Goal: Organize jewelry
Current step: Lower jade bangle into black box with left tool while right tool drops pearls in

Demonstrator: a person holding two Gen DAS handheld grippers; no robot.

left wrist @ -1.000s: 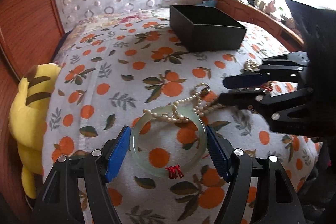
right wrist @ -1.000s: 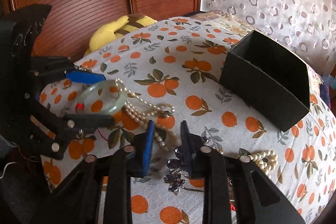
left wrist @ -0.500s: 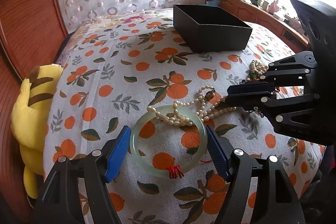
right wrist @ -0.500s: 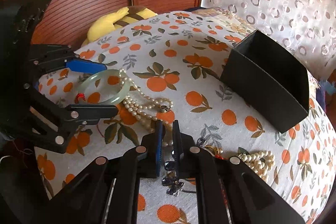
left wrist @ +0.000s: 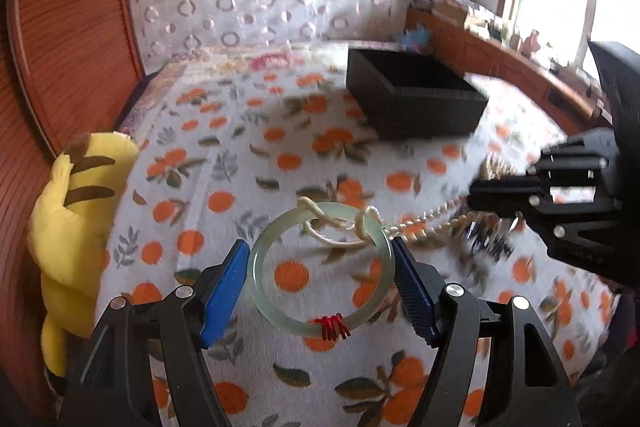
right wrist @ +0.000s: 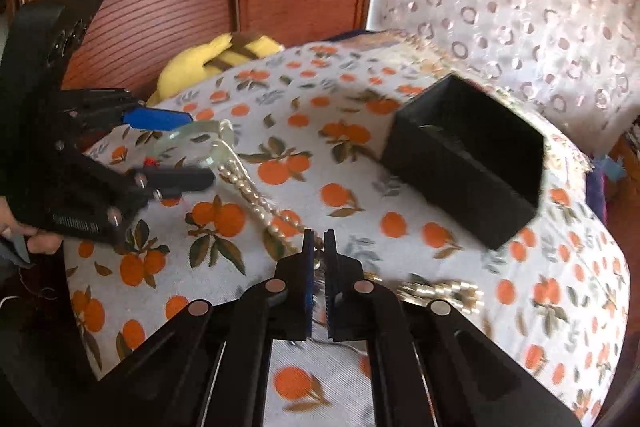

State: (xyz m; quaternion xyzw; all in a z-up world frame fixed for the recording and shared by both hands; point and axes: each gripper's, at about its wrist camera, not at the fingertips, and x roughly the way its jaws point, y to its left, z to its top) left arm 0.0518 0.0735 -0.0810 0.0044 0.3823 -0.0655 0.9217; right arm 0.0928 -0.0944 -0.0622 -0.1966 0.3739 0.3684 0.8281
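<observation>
A pale green jade bangle (left wrist: 256,259) with a red thread wrap (left wrist: 330,327) sits between the blue pads of my left gripper (left wrist: 318,247), which press on both its sides. A pearl necklace (left wrist: 424,223) loops through the bangle and runs taut to the right. My right gripper (left wrist: 476,193) is shut on that strand, and something dark dangles below it. In the right wrist view the right gripper (right wrist: 318,237) pinches the pearl necklace (right wrist: 248,187), which leads up to the tilted bangle (right wrist: 188,133) in the left gripper (right wrist: 200,147).
An open black box (left wrist: 416,107) stands farther back on the orange-print bedspread (left wrist: 224,203). Another pearl piece (right wrist: 440,291) lies right of the right gripper. A yellow plush toy (left wrist: 68,227) lies at the left bed edge against a wooden headboard (left wrist: 72,39).
The right gripper's jaws closed on the pearl strand and drew it up and rightward until taut. The bangle rose and tilted between the left pads, with the pearls now hanging from it.
</observation>
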